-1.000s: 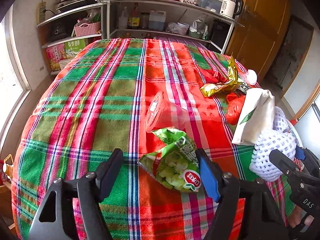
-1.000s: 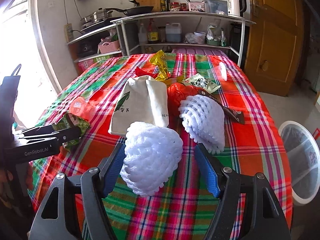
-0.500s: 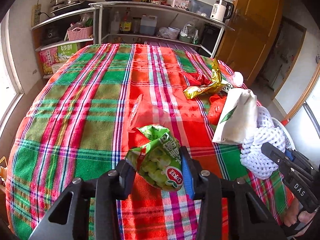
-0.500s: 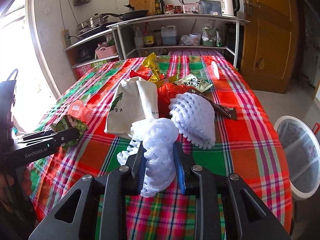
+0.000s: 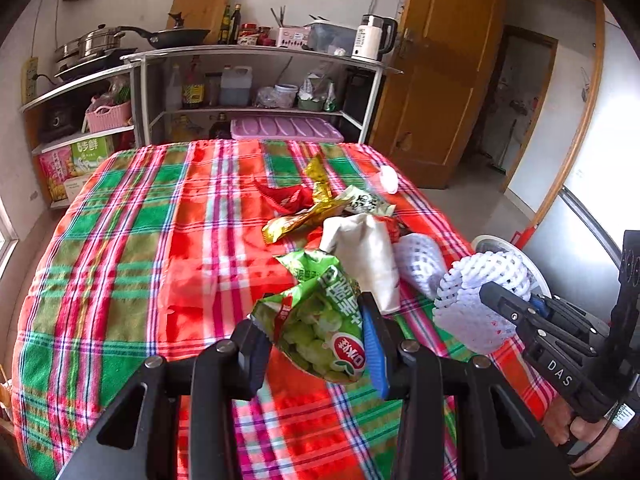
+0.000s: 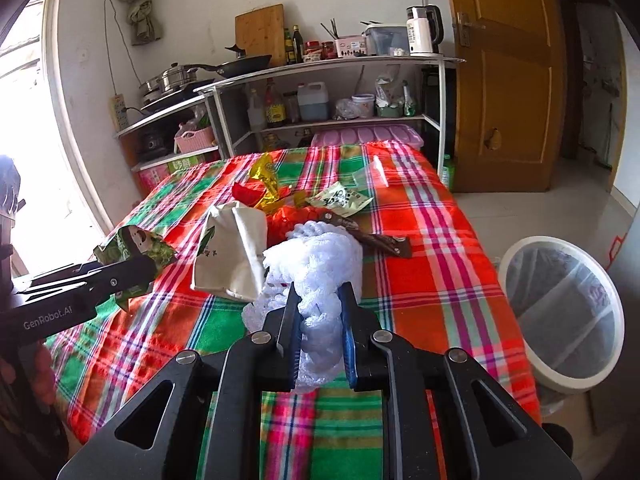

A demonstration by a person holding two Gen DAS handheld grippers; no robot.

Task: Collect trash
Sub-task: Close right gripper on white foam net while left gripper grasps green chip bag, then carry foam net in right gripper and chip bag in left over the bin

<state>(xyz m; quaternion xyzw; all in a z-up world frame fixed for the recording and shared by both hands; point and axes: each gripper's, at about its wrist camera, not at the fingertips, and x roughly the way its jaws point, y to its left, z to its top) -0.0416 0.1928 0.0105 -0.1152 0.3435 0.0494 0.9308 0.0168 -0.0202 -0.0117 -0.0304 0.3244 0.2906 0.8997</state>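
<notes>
With the left tongs (image 5: 316,340) pinching the green snack bag (image 5: 320,320) and the right tongs (image 6: 318,320) closing on the white foam net (image 6: 316,276), both clear of the tabletop (image 6: 424,280), carry them steadily toward the bin (image 6: 560,320) at three o'clock without loosening.

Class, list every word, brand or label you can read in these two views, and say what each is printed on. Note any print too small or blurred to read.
"GenRobot.AI": side of the left gripper.
"DAS": side of the right gripper.
"OK": upside down in the red badge on the green snack bag.
Chinese print on the snack bag, cloth bag, green-white sachet and shelf cartons: too small or blurred to read.
</notes>
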